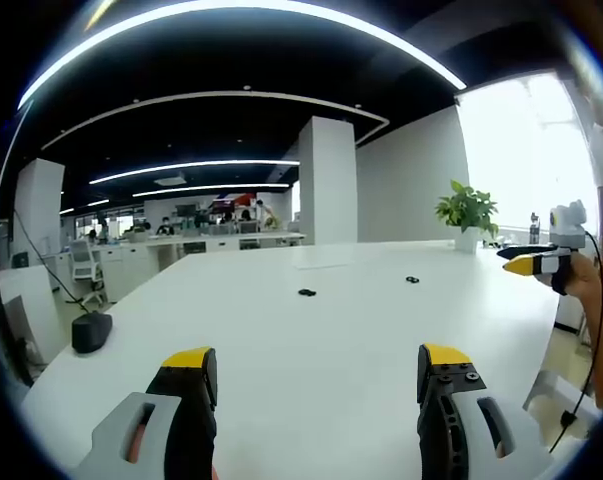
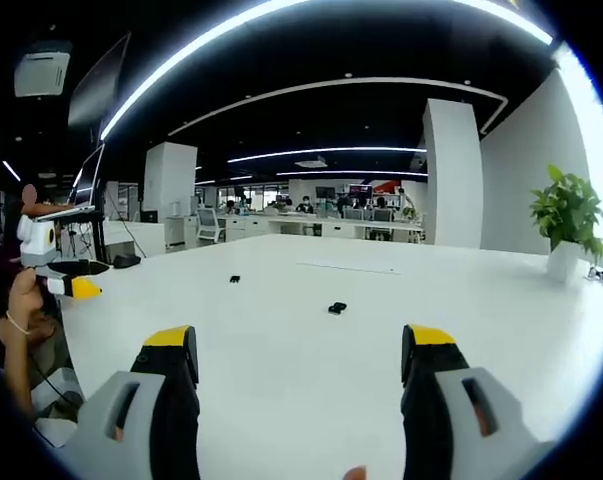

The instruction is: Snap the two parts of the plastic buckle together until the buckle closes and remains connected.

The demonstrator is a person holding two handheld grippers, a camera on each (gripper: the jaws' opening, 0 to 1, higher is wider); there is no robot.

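Left gripper (image 1: 316, 385) nearest the lens in the left gripper view: jaws spread wide, nothing between them, yellow-capped black tips on grey bodies. Right gripper (image 2: 296, 365) is the same in the right gripper view, spread and empty.

Going left to right in the left gripper view: dark rounded object (image 1: 91, 331) at the table's (image 1: 311, 330) left edge, then buckle part A (image 1: 304, 293), buckle part B (image 1: 412, 280), potted plant (image 1: 467, 214) at the far right corner. The right gripper also shows at the right edge, held up off the table.

In the right gripper view, part A sits further left and further off, part B closer and nearly dead ahead. The left gripper pokes in from the left.

Key relation: both parts lie flat on the table, well apart from each other and well ahead of both grippers. Neither is touched yet. Each part lies roughly ahead of its own gripper: A for the left, B for the right, which looks the nearer pairing.

Parts are small, black and flat; too small to read the long axis or tell prong from socket. They look like hard plastic. The table is smooth, glossy white, so I'd expect them to slide when nudged.
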